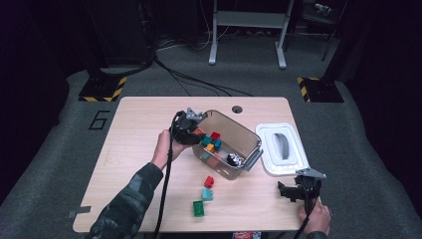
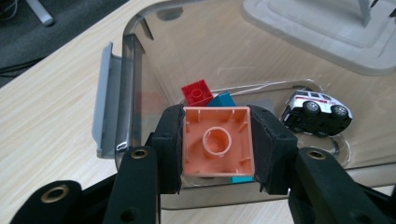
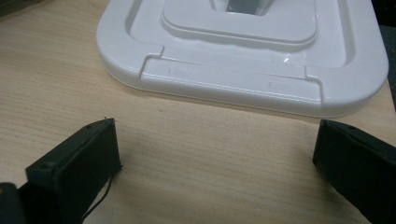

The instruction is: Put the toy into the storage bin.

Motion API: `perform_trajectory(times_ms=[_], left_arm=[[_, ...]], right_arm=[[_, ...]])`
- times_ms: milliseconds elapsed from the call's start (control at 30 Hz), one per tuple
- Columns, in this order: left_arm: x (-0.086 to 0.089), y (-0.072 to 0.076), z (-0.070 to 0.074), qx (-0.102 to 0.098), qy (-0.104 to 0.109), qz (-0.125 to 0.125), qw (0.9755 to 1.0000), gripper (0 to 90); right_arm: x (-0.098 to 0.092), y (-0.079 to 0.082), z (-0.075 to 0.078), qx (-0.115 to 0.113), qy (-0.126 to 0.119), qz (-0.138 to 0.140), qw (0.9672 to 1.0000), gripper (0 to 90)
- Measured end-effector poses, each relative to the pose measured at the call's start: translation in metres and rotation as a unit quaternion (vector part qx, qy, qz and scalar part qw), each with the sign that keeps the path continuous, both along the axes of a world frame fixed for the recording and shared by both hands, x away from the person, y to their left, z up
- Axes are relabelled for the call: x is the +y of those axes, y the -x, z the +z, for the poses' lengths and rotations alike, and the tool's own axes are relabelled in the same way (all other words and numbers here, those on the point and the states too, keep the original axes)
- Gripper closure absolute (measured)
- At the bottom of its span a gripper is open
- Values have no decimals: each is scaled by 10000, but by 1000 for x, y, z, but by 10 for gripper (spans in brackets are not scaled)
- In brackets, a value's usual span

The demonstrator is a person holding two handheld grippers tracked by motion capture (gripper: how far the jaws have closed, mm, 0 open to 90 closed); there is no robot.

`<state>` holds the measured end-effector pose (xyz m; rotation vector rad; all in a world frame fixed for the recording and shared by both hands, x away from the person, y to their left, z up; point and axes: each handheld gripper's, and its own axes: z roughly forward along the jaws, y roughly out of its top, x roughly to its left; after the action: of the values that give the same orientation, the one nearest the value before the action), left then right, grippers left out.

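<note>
My left gripper (image 2: 217, 144) is shut on an orange brick (image 2: 217, 142), hollow underside facing the camera, held over the near wall of a clear plastic bin (image 2: 135, 70). Inside the bin lie a red brick (image 2: 197, 92), a teal brick (image 2: 222, 100) and a white toy car (image 2: 317, 112) on its side. In the high view the left gripper (image 1: 191, 130) sits at the left rim of the bin (image 1: 249, 134). My right gripper (image 3: 215, 158) stands open just above the table, in front of the white lid (image 3: 243, 46); the high view shows the right gripper (image 1: 288, 191) at the table's front right.
On the table in front of the bin lie a red brick (image 1: 209, 181), a pale teal brick (image 1: 207, 194) and a green brick (image 1: 198, 208). The white lid (image 1: 279, 148) with a grey handle lies right of the bin. The wooden table (image 1: 139, 129) has bare room at left.
</note>
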<state>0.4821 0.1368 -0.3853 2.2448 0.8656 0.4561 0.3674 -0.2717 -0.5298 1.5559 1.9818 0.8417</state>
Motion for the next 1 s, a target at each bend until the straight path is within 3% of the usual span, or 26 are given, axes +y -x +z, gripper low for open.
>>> perform_trajectory(times_ms=[633, 733, 1000], left_arm=[[-1, -3, -6, 205, -116, 84, 9997, 565], [1, -1, -5, 204, -172, 101, 9996, 494], [10, 11, 6, -7, -39, 102, 9999, 260]], right_arm=[[0, 0, 0, 2, 0, 1, 10000, 0], [0, 0, 0, 1, 0, 1, 10000, 0], [0, 0, 0, 1, -1, 1, 10000, 0]])
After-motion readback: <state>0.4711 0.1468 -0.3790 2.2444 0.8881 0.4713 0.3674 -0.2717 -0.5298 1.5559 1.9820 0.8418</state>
